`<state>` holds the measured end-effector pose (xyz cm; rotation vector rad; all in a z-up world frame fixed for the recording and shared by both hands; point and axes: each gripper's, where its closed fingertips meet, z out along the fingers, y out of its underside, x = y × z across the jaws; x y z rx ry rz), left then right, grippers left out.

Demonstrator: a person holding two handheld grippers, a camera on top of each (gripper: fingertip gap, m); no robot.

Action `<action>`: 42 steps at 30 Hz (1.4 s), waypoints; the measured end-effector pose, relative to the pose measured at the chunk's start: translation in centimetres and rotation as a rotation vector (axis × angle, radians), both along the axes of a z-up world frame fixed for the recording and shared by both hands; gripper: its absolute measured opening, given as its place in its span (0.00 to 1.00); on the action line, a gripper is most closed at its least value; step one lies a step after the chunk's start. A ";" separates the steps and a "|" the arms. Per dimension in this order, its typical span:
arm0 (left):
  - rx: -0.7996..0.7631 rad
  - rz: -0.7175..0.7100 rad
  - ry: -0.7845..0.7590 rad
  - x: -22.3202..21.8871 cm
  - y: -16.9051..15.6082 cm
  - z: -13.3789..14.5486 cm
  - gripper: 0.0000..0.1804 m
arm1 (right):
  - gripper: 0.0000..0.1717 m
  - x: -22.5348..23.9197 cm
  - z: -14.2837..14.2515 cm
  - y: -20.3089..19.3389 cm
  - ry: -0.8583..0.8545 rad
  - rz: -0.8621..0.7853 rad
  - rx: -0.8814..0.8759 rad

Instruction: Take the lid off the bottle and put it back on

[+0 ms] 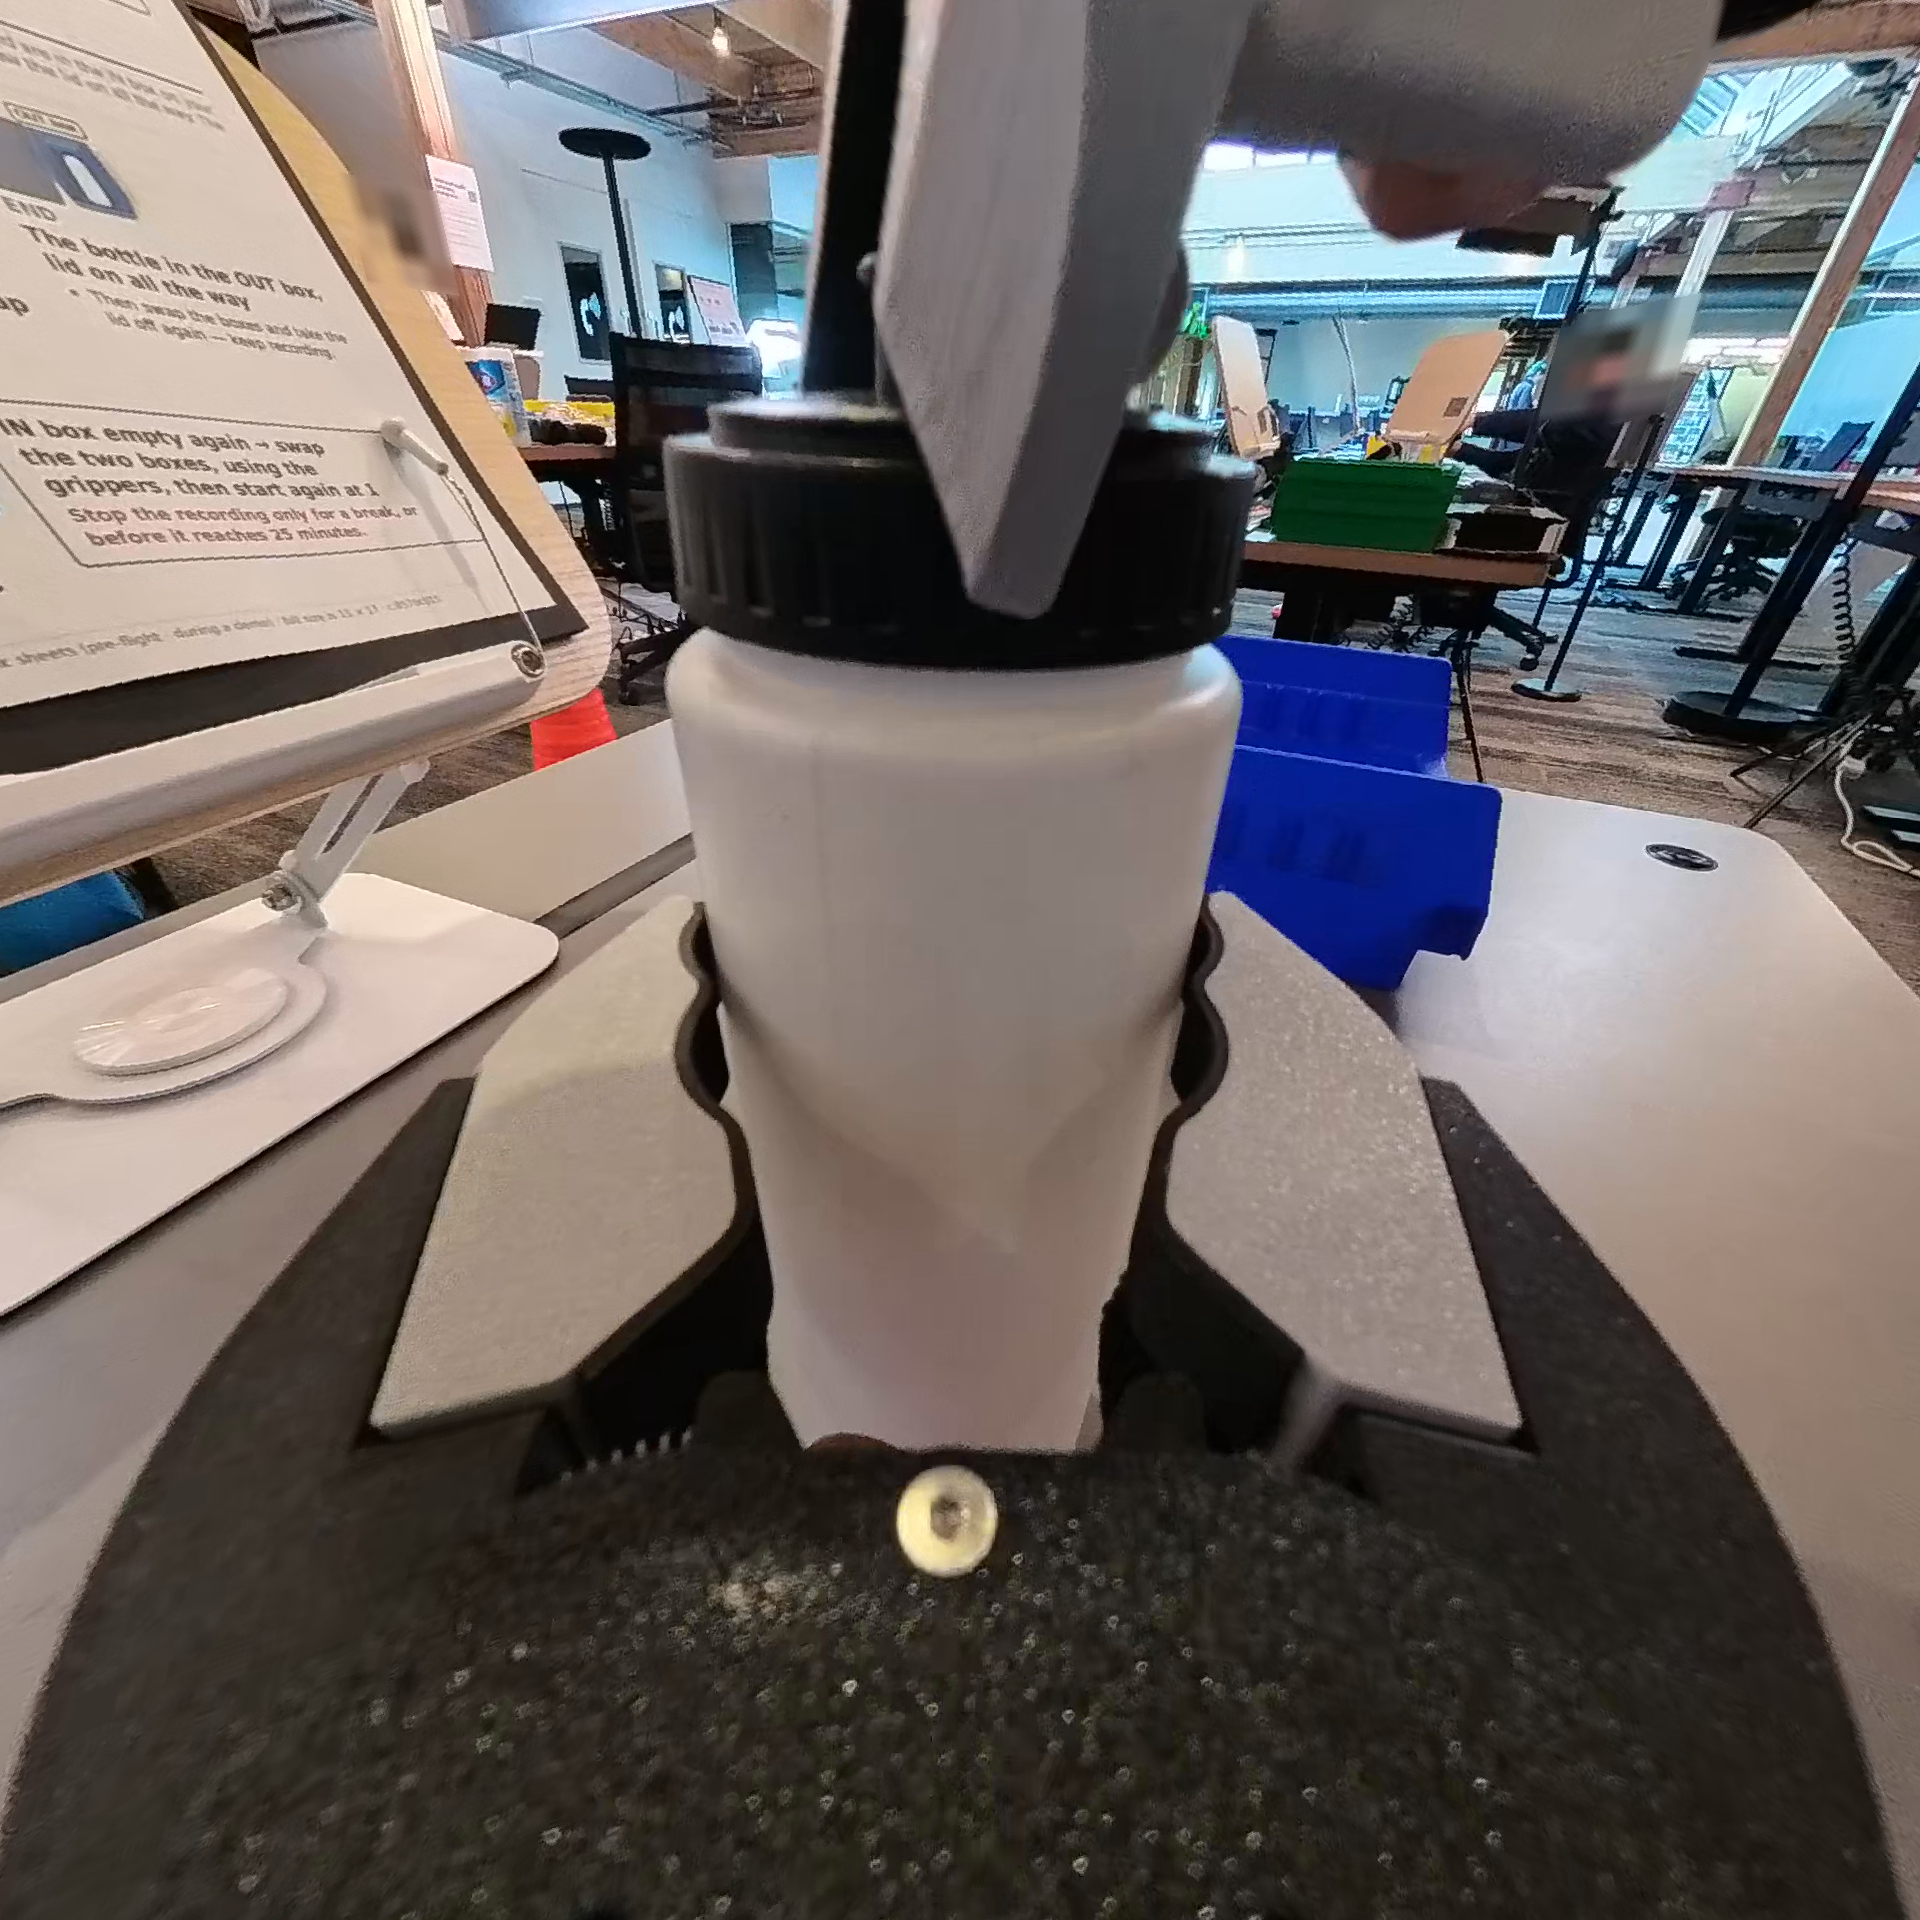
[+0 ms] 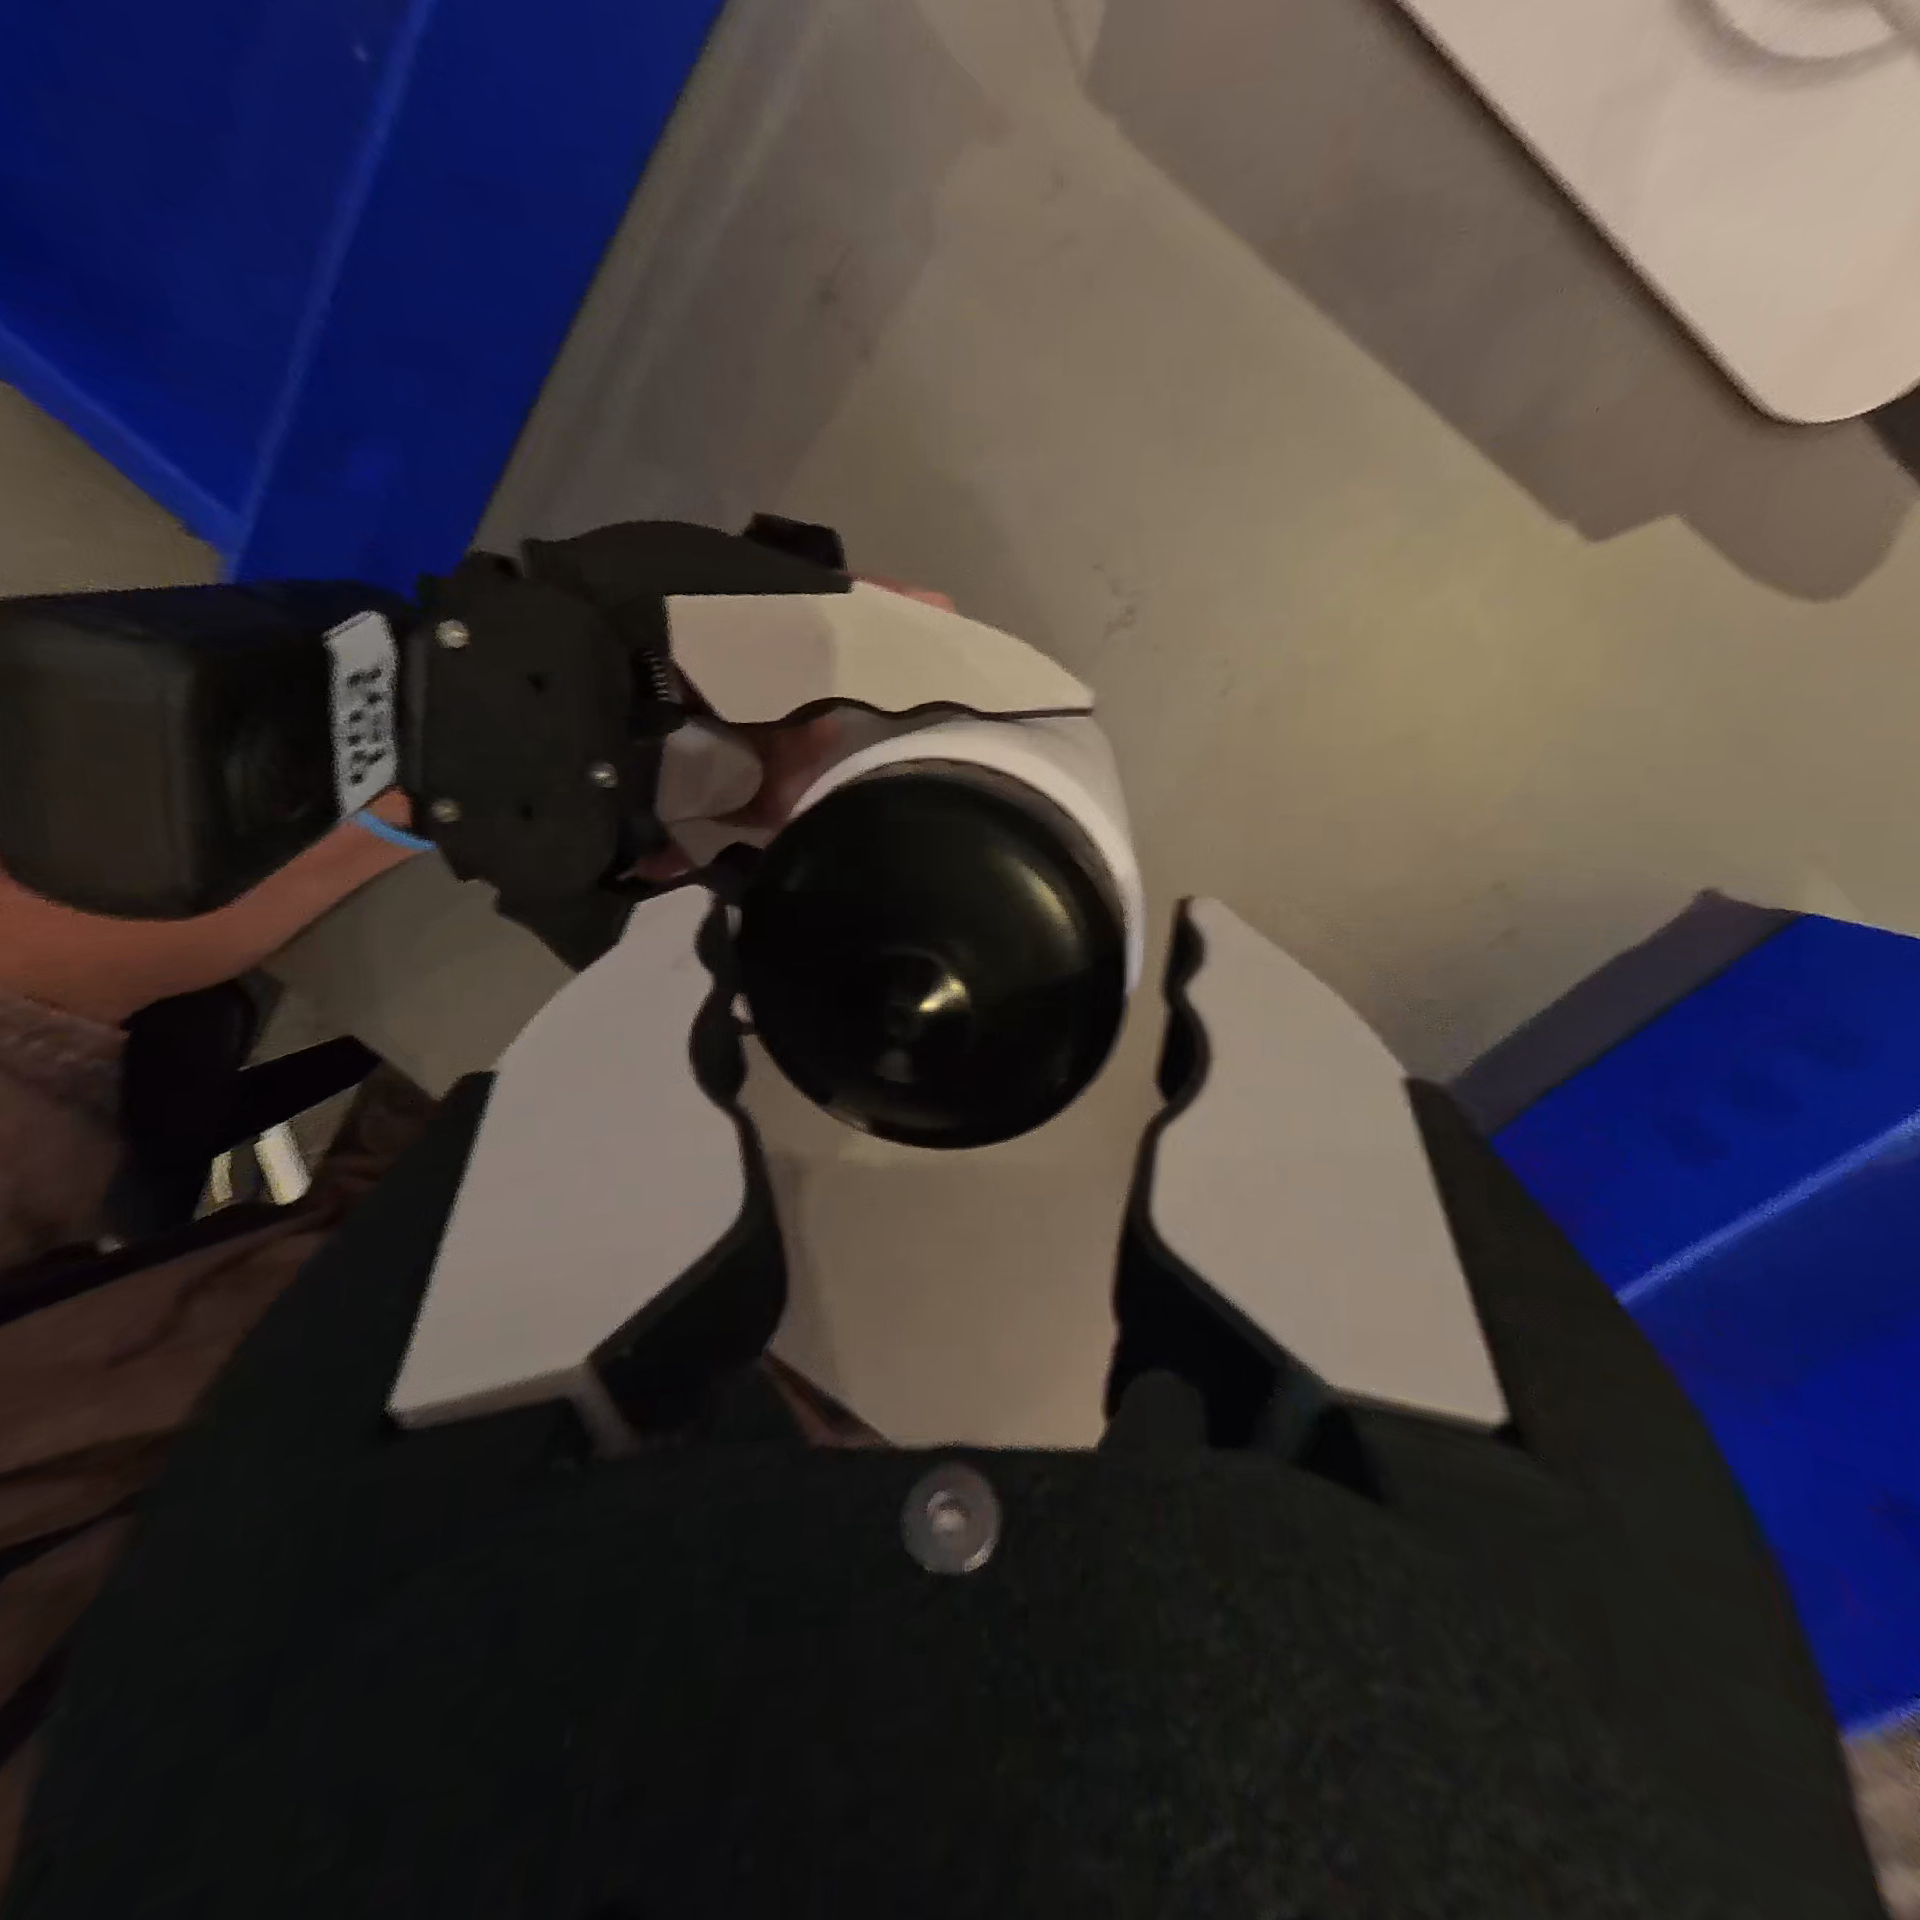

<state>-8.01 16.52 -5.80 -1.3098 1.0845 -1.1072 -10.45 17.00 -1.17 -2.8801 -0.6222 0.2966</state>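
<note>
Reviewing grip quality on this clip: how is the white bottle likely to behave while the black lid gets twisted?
The white bottle looks smooth-walled, so it may spin between the left gripper's pads under torque. It seems rigid plastic, unlikely to buckle. The ribbed black lid should offer better grip; the right gripper straddles it with a gap on one side.

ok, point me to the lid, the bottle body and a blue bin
lid [image 1: 831, 551]: left wrist view, ribbed side wall.
bottle [image 1: 945, 935]: left wrist view, white body, mid-front.
blue bin [image 1: 1351, 831]: left wrist view, near wall.
</note>
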 end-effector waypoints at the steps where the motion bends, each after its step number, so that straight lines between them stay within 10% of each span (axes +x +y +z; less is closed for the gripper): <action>1: 0.001 -0.002 0.000 0.0 0.0 0.0 0.47 | 0.42 -0.2 0.1 -0.1 0.008 0.001 -0.008; 10: 0.005 -0.018 0.003 0.0 -0.2 0.0 0.47 | 0.42 -0.1 0.3 -0.6 -0.164 0.406 -0.075; 19: 0.000 -0.031 0.004 0.0 -0.2 -0.1 0.47 | 0.39 -0.1 0.9 -0.7 -0.616 1.460 0.036; 24: -0.004 -0.041 0.001 -0.1 -0.3 -0.1 0.47 | 0.39 0.0 1.0 -0.6 -0.792 1.632 0.026; 29: -0.003 -0.038 0.005 -0.1 -0.4 -0.1 0.47 | 0.51 -3.0 3.0 -0.9 -0.590 1.421 0.215; 33: -0.004 -0.036 0.004 -0.1 -0.4 -0.1 0.47 | 0.68 -3.9 5.8 2.0 -0.329 0.846 0.402; 37: -0.009 -0.037 0.000 -0.1 -0.3 -0.1 0.47 | 0.73 -1.0 3.9 1.7 -0.171 0.281 0.196; 42: -0.010 -0.038 0.000 -0.1 -0.3 -0.1 0.47 | 0.72 0.8 1.0 0.3 -0.140 0.074 0.039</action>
